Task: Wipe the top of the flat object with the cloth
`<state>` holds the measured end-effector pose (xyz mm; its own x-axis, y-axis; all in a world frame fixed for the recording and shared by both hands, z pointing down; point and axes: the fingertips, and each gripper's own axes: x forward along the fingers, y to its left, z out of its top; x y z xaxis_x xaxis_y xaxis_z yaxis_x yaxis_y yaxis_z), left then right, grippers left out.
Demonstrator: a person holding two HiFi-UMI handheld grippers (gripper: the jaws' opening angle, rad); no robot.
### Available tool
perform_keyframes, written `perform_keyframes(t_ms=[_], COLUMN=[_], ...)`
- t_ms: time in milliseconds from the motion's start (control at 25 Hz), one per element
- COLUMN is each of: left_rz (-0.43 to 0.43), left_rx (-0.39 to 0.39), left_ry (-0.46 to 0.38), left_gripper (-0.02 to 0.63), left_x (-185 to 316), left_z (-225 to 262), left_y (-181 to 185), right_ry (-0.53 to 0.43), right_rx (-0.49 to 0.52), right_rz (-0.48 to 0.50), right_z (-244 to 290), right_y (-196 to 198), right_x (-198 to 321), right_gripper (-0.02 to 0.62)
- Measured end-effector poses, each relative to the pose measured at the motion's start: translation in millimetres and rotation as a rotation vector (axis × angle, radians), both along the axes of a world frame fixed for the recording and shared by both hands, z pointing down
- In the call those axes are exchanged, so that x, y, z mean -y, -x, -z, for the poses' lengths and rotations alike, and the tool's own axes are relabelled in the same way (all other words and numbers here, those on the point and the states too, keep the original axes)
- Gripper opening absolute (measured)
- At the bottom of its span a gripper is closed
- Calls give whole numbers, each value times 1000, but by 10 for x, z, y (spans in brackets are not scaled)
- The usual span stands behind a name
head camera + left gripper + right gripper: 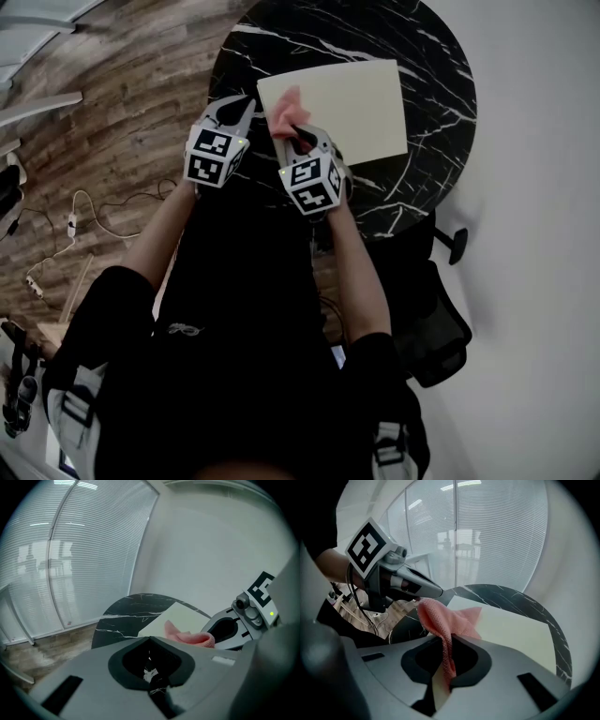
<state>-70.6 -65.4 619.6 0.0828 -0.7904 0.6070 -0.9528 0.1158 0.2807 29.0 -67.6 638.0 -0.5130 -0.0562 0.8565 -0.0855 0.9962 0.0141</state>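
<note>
A pale cream flat board (pixel 356 103) (pixel 180 616) (pixel 515 630) lies on a round black marble table (pixel 436 56) (pixel 124 613) (pixel 525 599). My right gripper (pixel 296 133) (pixel 450 641) is shut on a pink cloth (pixel 285 111) (pixel 190 637) (pixel 440 618), which bunches up over the board's near-left corner. Whether the cloth touches the board I cannot tell. My left gripper (pixel 236 105) (pixel 150 641) hovers just left of the cloth, over the table's near rim, its jaws together with nothing between them. Each gripper view shows the other gripper close alongside.
Wood floor (pixel 112 103) surrounds the table on the left, with white cables (pixel 70 225) lying on it. A black office chair (pixel 431 323) stands near the table's right side. Window blinds (pixel 70 550) and a white wall close off the far side.
</note>
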Motion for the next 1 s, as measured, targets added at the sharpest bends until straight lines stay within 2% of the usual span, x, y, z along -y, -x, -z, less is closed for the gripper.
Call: perform_keyframes(t_ms=[360, 1000], left_rz=[-23, -37], left_rx=[-2, 12], left_ry=[-3, -2], left_gripper=[-2, -2], left_x=[-34, -184], left_z=[45, 124], left_y=[-207, -567], right_ry=[86, 158], right_rx=[-28, -15], right_rz=[-23, -47], right_z=[-13, 36], right_y=[-255, -595], right_x=[-157, -418], right_gripper=[23, 23])
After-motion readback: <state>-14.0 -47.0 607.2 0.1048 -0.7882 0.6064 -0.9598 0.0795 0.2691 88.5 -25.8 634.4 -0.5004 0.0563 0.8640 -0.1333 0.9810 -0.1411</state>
